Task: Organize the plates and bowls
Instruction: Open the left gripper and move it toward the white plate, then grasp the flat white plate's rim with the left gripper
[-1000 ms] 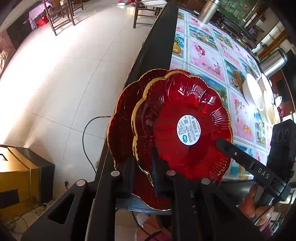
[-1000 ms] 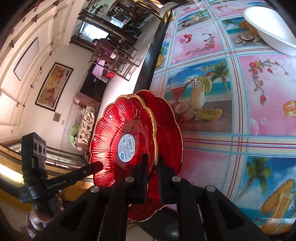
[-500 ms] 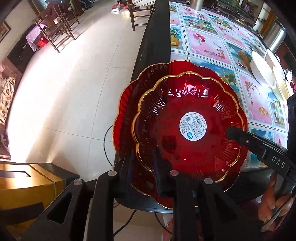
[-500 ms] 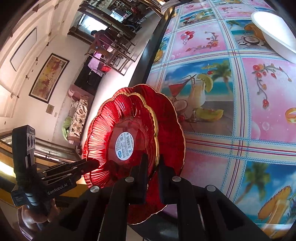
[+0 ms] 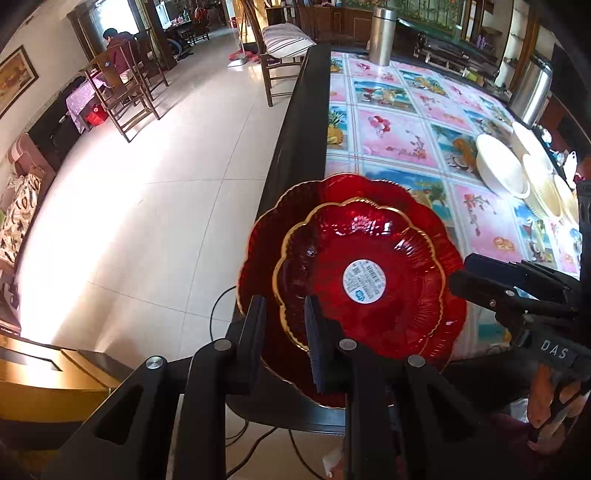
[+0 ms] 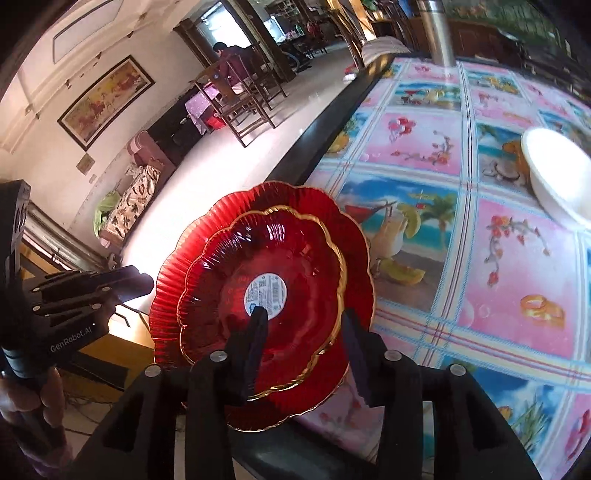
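Left wrist view first: where do the plates lie?

The small red plate (image 5: 399, 306) sits inside the large red plate (image 5: 369, 192), just off centre toward 5 o'clock. A round label (image 5: 364, 280) marks the middle of the small one. The pair is at the near corner of the surface (image 5: 399, 147), which has a bright picture-tile cover. The large plate's rim at 9 o'clock juts past the dark edge, over the floor (image 5: 166, 184).

And the left gripper (image 5: 284, 301)?

Its fingers stand narrow at 6 o'clock, with the gold-edged rims of both plates showing in the slim gap. I cannot tell whether the pads press on them.

What does the right wrist view give?

The right gripper (image 6: 303, 313) has just been opening. Its fingers now stand wide, one over the small plate near the label, the other beyond the rim at 4 o'clock. The rims lie between them, yet neither pad presses on the glass.

Do the two tools see each other?

Yes. From the left wrist the right gripper reaches in at 4 o'clock, tips near the large plate's rim. From the right wrist the left one comes in at 9 o'clock, just beside that rim.

Anything else on the surface?

White dishes (image 5: 498, 170) at 2 o'clock, well apart from the red pair, and a steel flask (image 5: 382, 35) at 1 o'clock, far back.
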`<state>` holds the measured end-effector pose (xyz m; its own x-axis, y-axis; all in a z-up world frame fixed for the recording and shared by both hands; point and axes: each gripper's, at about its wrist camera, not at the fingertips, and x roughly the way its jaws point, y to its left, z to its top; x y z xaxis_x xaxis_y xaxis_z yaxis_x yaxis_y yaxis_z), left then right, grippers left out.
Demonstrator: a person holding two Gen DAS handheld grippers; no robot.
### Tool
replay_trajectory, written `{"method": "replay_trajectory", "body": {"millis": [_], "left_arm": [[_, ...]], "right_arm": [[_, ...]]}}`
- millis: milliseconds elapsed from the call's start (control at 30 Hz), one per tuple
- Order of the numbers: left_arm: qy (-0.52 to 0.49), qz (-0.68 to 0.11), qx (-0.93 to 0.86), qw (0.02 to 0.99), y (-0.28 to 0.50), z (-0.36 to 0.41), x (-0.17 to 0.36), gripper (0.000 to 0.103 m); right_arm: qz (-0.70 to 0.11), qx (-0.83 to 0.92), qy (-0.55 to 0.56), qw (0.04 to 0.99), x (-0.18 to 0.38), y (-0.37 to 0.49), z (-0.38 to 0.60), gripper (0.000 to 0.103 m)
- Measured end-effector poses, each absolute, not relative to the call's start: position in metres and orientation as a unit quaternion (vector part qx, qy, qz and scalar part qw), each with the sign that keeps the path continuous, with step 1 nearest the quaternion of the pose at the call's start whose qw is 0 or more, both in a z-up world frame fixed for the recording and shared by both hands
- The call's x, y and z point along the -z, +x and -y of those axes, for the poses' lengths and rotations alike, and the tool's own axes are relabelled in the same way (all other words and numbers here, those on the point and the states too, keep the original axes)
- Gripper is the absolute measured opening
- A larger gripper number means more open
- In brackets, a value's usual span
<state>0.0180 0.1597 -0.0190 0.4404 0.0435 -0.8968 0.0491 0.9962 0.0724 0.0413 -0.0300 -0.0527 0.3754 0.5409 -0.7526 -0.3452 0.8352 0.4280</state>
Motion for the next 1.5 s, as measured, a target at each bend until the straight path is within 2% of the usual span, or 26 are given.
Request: {"method": "replay_trajectory", "body": {"millis": [300,333,400,433,467,633,767,967,1500], "left_arm": [[-0.036,-0.471,0.047,0.88,0.001,-0.123,0.006,0.02],[-0.051,-0.462,0.059,0.884,-0.001,-0.114,0.005,0.024],[-0.075,-0.442,0.083,0.89,-0.005,-0.091,0.002,0.046],[-0.081,-0.431,0.093,0.894,-0.007,-0.078,0.002,0.06],[-0.082,-0.419,0.102,0.898,-0.009,-0.065,0.001,0.065],[-0.057,-0.428,0.156,0.888,0.001,-0.004,0.008,0.065],[-0.105,-0.463,0.183,0.861,0.034,0.017,0.016,0.065],[-0.164,-0.465,0.148,0.857,0.09,0.03,0.014,0.066],[-0.241,-0.536,0.144,0.796,0.174,0.055,0.065,0.068]], "right_arm": [[-0.417,-0.228,0.18,0.861,0.035,0.04,0.129,0.049],[-0.413,-0.219,0.193,0.863,0.036,0.04,0.143,0.049],[-0.404,-0.196,0.214,0.867,0.04,0.041,0.172,0.052],[-0.399,-0.184,0.224,0.87,0.043,0.041,0.187,0.054],[-0.393,-0.175,0.232,0.872,0.045,0.04,0.2,0.055],[-0.379,-0.139,0.284,0.87,0.057,0.037,0.262,0.056],[-0.379,-0.149,0.346,0.845,0.067,0.042,0.293,0.056],[-0.393,-0.187,0.468,0.769,0.092,0.073,0.318,0.056],[-0.407,-0.128,0.496,0.756,0.118,0.112,0.335,0.056]]}}
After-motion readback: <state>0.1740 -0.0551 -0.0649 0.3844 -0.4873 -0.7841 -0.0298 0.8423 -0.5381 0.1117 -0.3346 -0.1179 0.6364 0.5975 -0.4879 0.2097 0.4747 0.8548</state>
